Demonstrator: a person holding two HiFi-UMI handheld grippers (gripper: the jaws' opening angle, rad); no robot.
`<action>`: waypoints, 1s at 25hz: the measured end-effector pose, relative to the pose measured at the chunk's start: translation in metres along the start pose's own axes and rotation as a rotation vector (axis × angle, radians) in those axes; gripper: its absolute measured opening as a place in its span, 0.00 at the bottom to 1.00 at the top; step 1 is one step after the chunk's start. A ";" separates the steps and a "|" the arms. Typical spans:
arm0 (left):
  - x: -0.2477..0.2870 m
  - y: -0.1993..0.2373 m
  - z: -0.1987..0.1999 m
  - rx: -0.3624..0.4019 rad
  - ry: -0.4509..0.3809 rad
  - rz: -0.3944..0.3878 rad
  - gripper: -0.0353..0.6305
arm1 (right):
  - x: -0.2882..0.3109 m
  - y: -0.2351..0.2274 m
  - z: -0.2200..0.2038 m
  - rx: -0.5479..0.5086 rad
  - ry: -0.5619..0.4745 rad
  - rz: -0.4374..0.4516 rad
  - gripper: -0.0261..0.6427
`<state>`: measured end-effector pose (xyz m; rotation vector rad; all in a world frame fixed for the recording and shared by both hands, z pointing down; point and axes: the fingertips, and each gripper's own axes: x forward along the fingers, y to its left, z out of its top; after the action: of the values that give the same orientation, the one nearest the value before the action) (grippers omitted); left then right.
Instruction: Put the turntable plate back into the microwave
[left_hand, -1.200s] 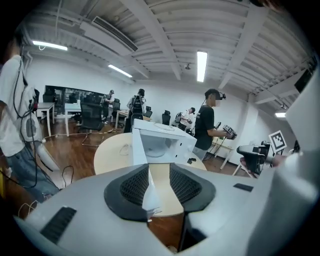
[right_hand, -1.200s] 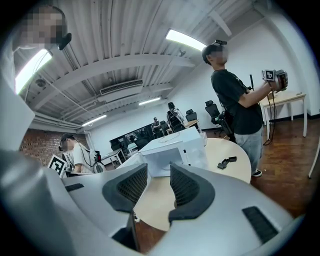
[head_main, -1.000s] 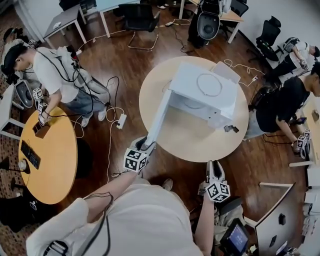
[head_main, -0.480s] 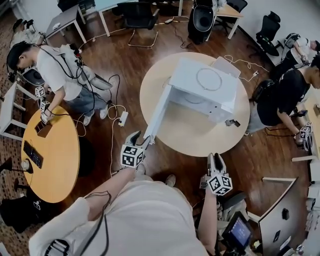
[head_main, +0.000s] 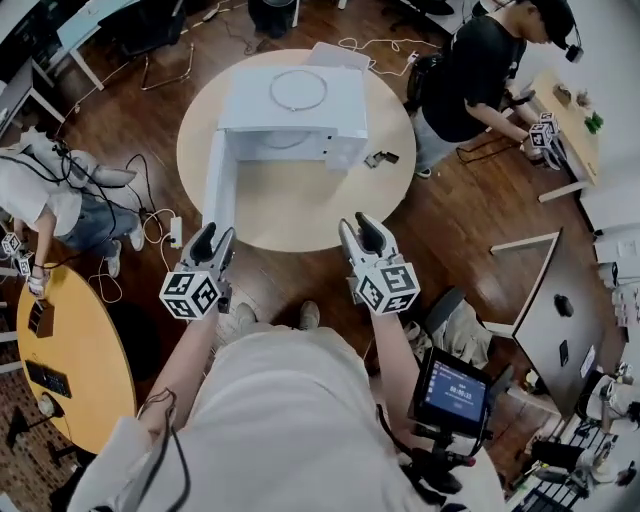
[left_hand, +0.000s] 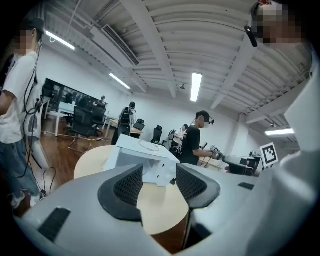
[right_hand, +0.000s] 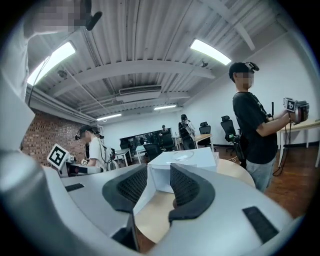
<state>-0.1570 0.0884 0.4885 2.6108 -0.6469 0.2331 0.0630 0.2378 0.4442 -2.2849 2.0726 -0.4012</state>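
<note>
Left gripper (head_main: 215, 238) fingers just opened wider, right gripper (head_main: 358, 228) fingers apart, both empty; tablet (head_main: 452, 390) only in head view.

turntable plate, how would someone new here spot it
On the round table straight ahead stands a white microwave, door open. The plate lies flat on its top: a clear disc seen only as a thin ring.

Round table (head_main: 300, 215), orange side table (head_main: 70, 365), person in black (head_main: 472, 68)
</note>
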 end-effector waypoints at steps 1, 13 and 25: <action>0.002 -0.006 -0.002 0.003 0.002 -0.014 0.36 | -0.004 0.003 0.007 0.004 -0.015 0.006 0.26; 0.021 -0.052 -0.039 0.050 0.052 -0.156 0.36 | -0.051 -0.015 -0.009 -0.092 0.009 -0.032 0.26; -0.011 -0.032 -0.046 -0.012 -0.008 -0.021 0.36 | -0.046 -0.032 -0.029 -0.124 0.061 0.012 0.26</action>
<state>-0.1538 0.1389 0.5149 2.6069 -0.6214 0.2123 0.0848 0.2908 0.4703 -2.3548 2.1980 -0.3562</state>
